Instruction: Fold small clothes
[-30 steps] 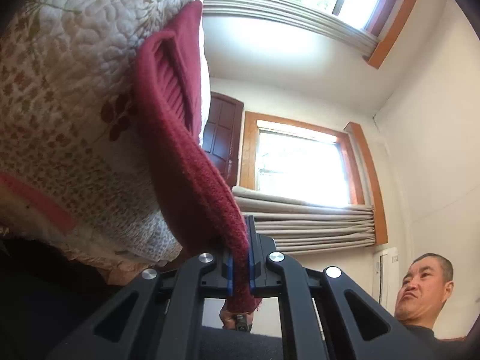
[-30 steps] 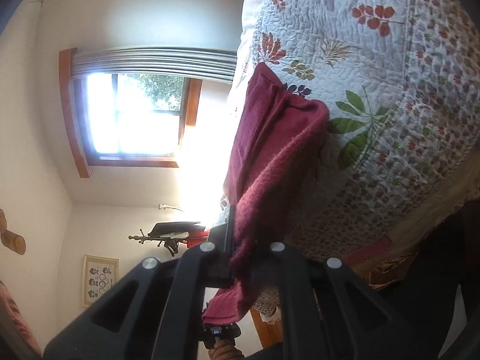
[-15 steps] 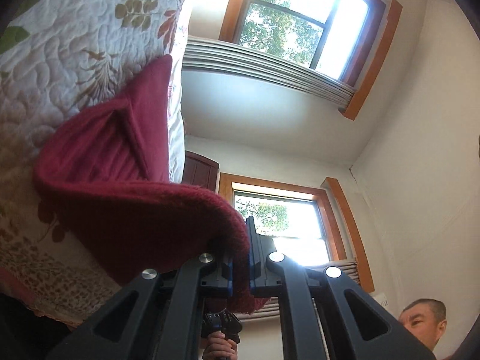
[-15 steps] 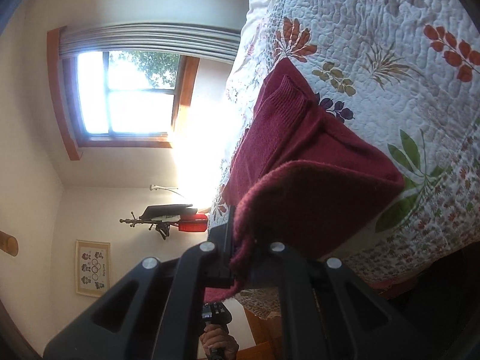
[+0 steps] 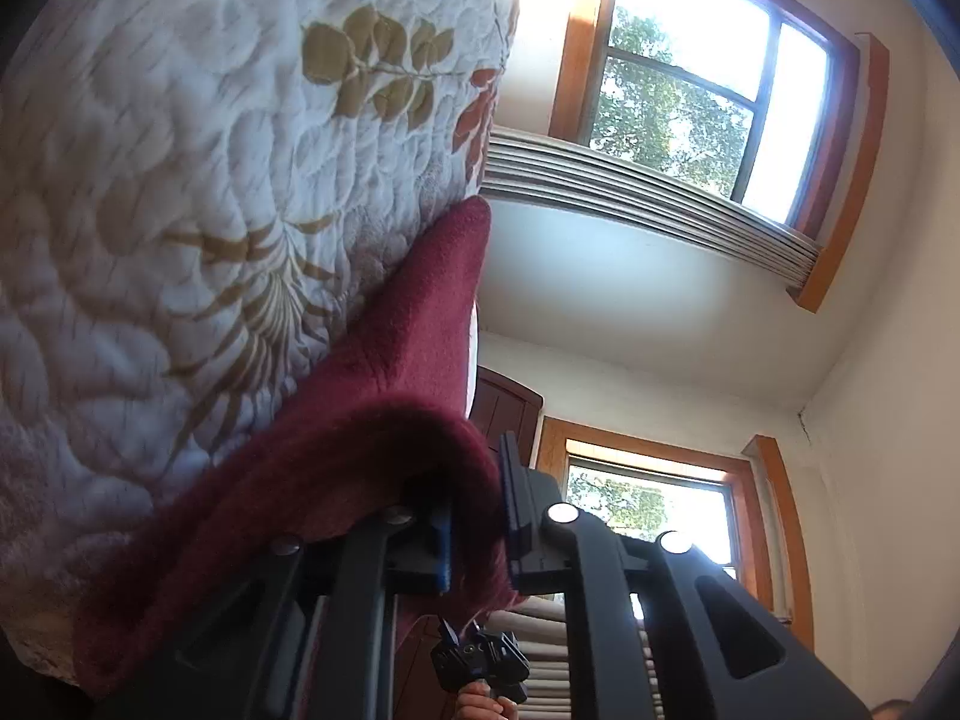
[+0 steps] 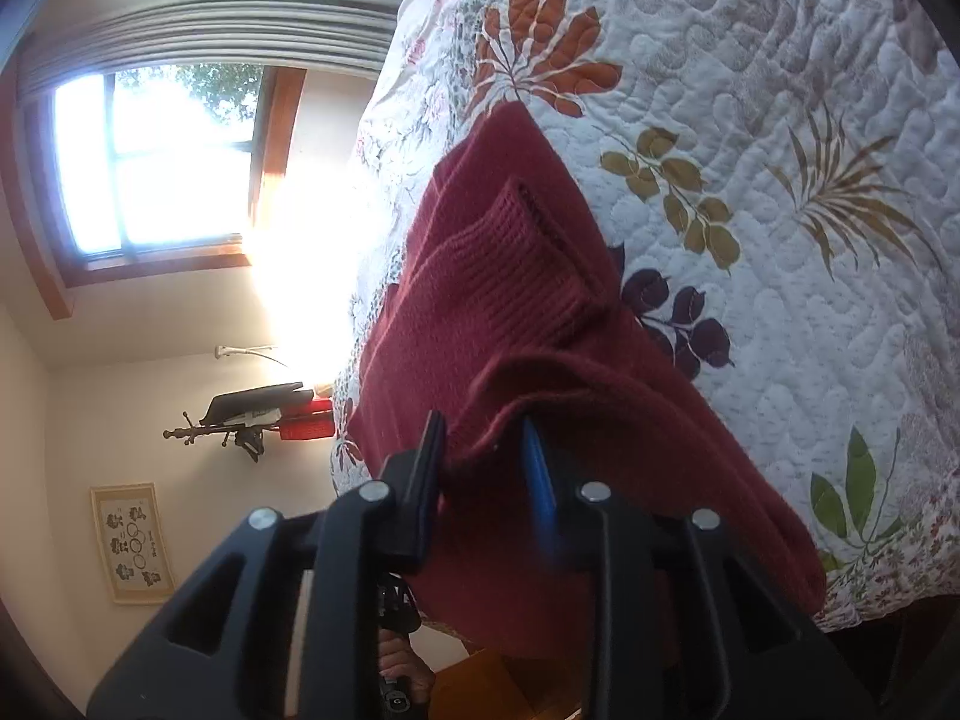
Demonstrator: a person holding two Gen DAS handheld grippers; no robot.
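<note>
My left tool (image 5: 477, 516) pinches an edge of the dark red knitted garment (image 5: 384, 396) between its blue-padded fingers, clenched on the cloth. My right tool (image 6: 486, 468) has its fingers parted, a fold of the same garment (image 6: 510, 312) lying between them; I cannot tell whether they grip it. The garment rests folded over on the bed's leaf-patterned quilt (image 6: 780, 138), near the edge, its ribbed cuff (image 6: 528, 252) facing up.
</note>
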